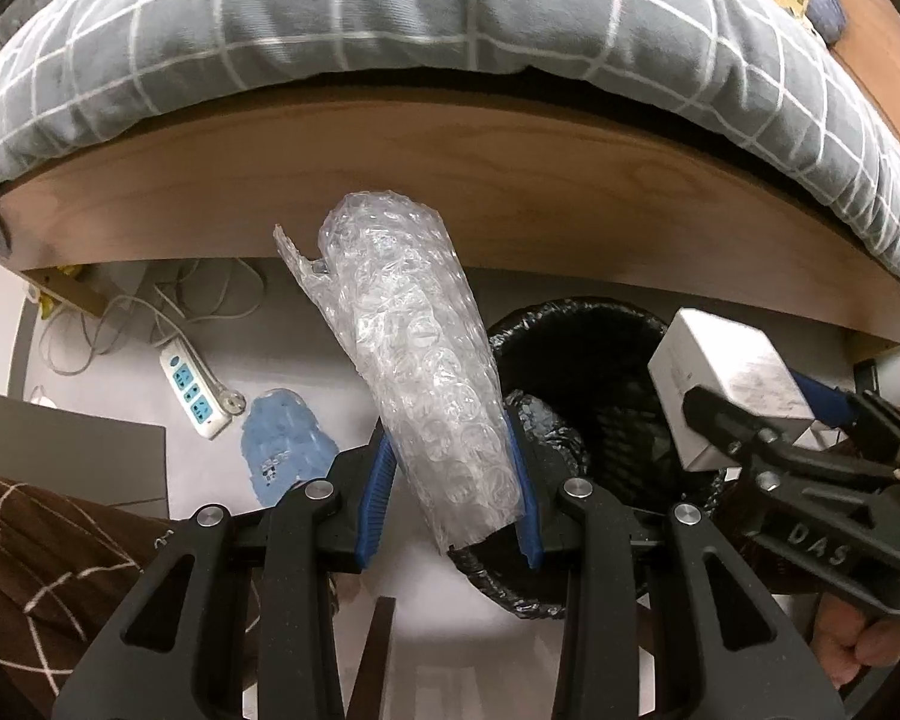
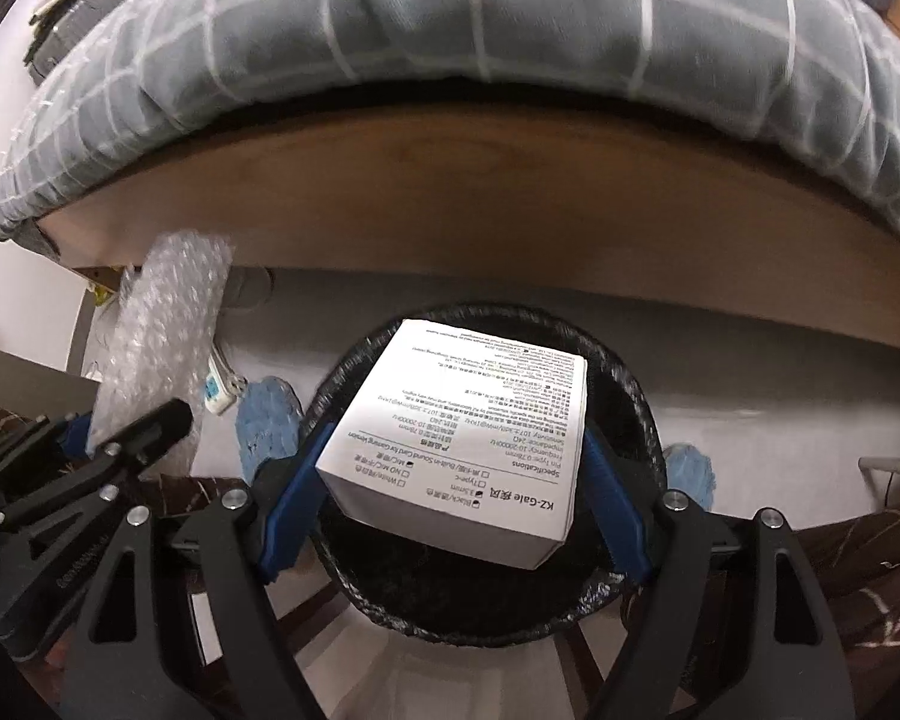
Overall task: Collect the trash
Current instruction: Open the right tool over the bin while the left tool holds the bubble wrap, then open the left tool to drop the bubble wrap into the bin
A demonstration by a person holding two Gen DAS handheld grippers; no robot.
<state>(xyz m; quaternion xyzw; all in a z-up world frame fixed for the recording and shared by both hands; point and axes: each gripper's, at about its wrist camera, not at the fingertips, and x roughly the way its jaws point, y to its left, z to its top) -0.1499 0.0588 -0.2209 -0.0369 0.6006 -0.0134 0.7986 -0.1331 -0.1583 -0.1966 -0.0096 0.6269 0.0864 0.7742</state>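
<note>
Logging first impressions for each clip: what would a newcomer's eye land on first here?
The roll of clear bubble wrap clamped in the left gripper, standing up in front of the wooden bed frame. Then the white printed cardboard box held in the right gripper, directly above the round bin lined with a black plastic bag on the pale floor.

1 bubble wrap roll [image 1: 426, 360], 1 box [image 2: 468, 438], 1 bin [image 1: 576, 348]

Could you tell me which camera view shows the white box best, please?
The right wrist view: the white box fills the centre, its printed face legible, clamped in the right hand-held gripper above the black bin. The left wrist view catches only its blank sides at the edge.
</note>
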